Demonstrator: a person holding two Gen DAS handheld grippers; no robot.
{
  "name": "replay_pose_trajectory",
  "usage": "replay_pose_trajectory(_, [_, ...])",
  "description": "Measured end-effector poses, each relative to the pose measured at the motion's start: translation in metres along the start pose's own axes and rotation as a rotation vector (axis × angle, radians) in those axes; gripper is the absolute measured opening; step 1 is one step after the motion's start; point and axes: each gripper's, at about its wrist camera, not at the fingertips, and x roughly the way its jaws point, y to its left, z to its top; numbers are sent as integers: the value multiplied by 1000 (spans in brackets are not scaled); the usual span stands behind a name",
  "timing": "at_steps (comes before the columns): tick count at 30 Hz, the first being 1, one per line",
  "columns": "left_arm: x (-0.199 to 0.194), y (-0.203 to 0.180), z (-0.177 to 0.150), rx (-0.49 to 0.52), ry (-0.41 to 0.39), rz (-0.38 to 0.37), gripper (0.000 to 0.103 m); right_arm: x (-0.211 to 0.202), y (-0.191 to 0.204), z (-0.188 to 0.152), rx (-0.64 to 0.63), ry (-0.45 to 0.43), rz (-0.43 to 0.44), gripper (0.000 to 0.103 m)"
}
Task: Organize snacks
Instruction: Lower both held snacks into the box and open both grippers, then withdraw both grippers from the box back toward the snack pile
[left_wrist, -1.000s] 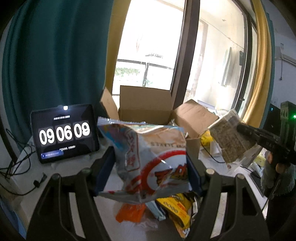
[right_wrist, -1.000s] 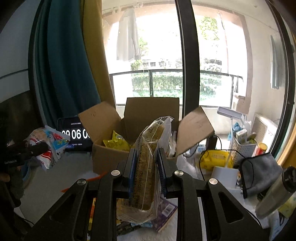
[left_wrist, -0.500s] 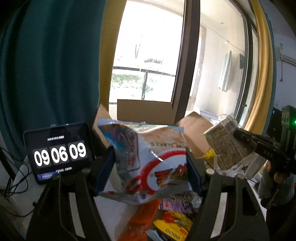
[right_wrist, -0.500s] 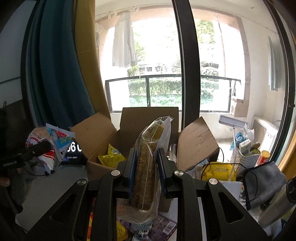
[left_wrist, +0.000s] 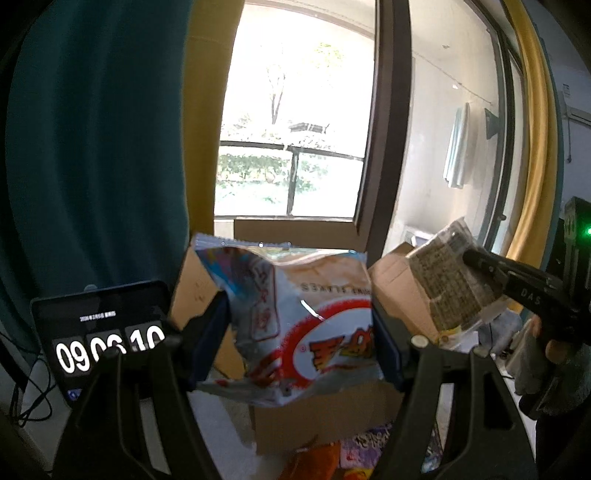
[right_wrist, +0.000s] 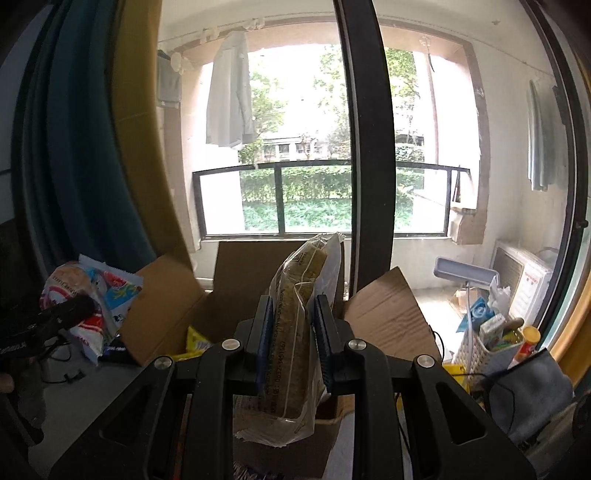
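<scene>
Left wrist view shows the left gripper (left_wrist: 301, 325) clamped wide across a puffy, light, crushable snack bag (left_wrist: 295, 317) before the cardboard box (left_wrist: 325, 417), while the right gripper (right_wrist: 291, 347) pinches narrowly a stiff, brittle-looking cracker pack (right_wrist: 291, 350) mid-body.

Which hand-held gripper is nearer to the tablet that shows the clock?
Left. The left hand-held gripper, holding the white snack bag, is right beside the tablet. The right hand-held gripper is at the box's far side.
</scene>
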Motion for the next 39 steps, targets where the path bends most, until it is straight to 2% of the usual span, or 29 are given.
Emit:
replay_pose_trajectory(12, [81,6,3,-34,57,-42,73,61,-4,-6,-24,8,-52,24])
replay_pose_trajectory(18, [106,7,5,-54,63,-3,75,91,-5,-7,-37,14,-69,25])
replay_pose_trajectory(19, [111,8,6,-59,69,3,76,96,-4,-7,-40,10,-77,25])
replay_pose_trajectory(20, [113,8,6,-63,76,4,82,99,-3,-7,-46,3,-83,25])
replay_pose_trajectory(21, [113,8,6,-66,82,5,87,102,-1,-7,-55,-2,-81,28])
replay_pose_trajectory(22, [114,8,6,-68,85,2,89,104,1,-7,-67,-1,-84,41])
replay_pose_trajectory(23, [116,9,6,-67,86,0,91,106,4,-8,-74,4,-81,60])
replay_pose_trajectory(24, [115,8,5,-62,90,0,92,106,4,-9,-72,2,-72,66])
replay_pose_trajectory(32, [99,4,5,-61,88,5,92,98,14,-11,-92,28,-46,68])
replay_pose_trajectory(39, [69,1,6,-61,62,0,92,71,20,-11,-99,26,-40,68])
